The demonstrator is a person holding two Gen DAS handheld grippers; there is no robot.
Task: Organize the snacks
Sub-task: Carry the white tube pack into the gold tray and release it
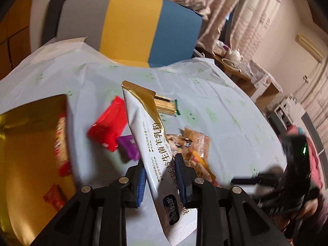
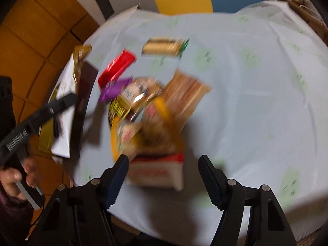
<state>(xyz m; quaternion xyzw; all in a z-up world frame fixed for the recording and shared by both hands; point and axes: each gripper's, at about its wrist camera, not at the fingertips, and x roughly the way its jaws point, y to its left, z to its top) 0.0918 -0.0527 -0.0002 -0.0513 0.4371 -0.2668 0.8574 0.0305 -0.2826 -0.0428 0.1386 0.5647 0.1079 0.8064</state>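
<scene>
My left gripper (image 1: 161,176) is shut on a long white and gold milk powder sachet (image 1: 147,135) and holds it above the table, right of a gold-lined box (image 1: 26,143) with a few red snacks inside. A red packet (image 1: 107,123), a purple packet (image 1: 128,145), a cracker pack (image 1: 166,106) and a pile of brown and orange snack bags (image 1: 194,147) lie on the pale tablecloth (image 1: 225,106). My right gripper (image 2: 164,164) is open above a red and white carton (image 2: 157,172) at the near end of the blurred snack pile (image 2: 151,106). The left gripper (image 2: 61,102) with the sachet shows at the left.
A grey, yellow and blue chair (image 1: 131,26) stands behind the table. A side table with a white teapot (image 1: 234,55) is at the back right. The table's left edge drops to an orange tiled floor (image 2: 30,41).
</scene>
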